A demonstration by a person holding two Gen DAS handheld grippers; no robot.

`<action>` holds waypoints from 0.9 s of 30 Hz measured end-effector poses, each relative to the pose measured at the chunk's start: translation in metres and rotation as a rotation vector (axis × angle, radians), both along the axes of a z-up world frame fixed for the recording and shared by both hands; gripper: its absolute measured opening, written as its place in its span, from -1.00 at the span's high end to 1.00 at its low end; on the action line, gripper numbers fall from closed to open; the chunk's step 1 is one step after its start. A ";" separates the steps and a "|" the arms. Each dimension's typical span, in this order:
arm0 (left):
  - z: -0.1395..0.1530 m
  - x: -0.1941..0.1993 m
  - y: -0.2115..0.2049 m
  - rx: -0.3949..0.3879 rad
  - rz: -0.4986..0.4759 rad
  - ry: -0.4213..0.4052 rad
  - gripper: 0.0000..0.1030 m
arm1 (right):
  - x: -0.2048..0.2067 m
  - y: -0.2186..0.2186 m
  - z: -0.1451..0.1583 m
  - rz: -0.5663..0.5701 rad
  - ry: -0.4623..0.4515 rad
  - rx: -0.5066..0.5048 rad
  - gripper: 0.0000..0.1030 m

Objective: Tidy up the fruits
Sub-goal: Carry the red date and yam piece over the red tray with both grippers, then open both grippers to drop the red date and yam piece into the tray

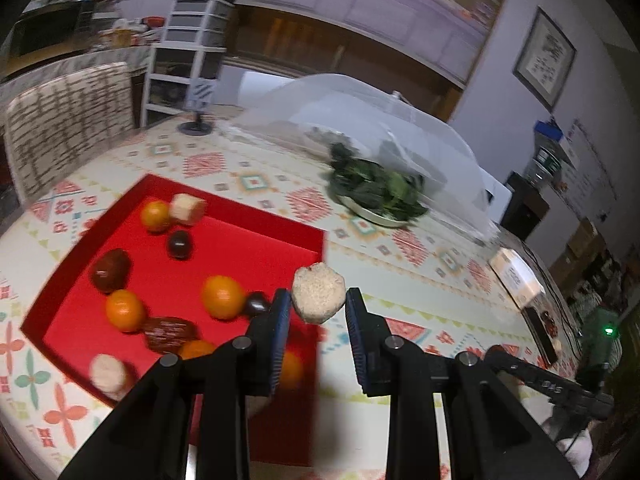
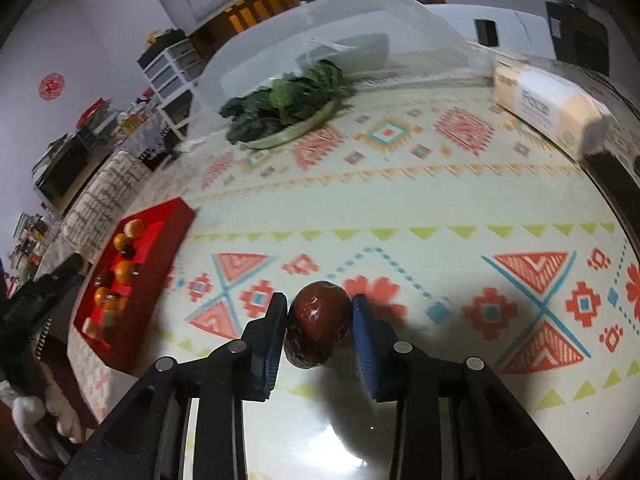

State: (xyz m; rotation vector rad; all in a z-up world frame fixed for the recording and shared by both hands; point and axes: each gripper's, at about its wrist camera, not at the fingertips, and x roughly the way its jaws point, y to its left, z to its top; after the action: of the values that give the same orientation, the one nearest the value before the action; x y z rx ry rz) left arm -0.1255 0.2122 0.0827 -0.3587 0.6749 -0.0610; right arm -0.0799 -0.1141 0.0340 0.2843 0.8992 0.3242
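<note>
The right claw (image 2: 319,320) clamps a glossy, wrinkled dark-red date (image 2: 317,324) above the patterned bench (image 2: 400,208), long axis along the fingers. The shallow red tray (image 2: 160,220) lies well to its left, at the bench's edge. The left claw (image 1: 318,304) grips a pale rough lump (image 1: 318,298) beside that tray's corner, much nearer.

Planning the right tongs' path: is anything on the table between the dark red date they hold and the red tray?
Nothing visible: between the dark red wrinkled date in the right tongs and the red rectangular tray lies only bare patterned tablecloth.
</note>
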 end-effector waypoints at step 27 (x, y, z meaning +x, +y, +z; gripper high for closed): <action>-0.033 -0.008 0.138 -0.062 0.273 0.078 0.02 | 0.068 0.245 0.035 0.414 -0.032 -0.009 0.32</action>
State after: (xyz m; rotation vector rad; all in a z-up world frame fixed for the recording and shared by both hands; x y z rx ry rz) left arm -0.1337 0.3506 0.0500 -0.5117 0.6971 0.1934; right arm -0.0119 0.1313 0.0689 0.0813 0.9246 0.7046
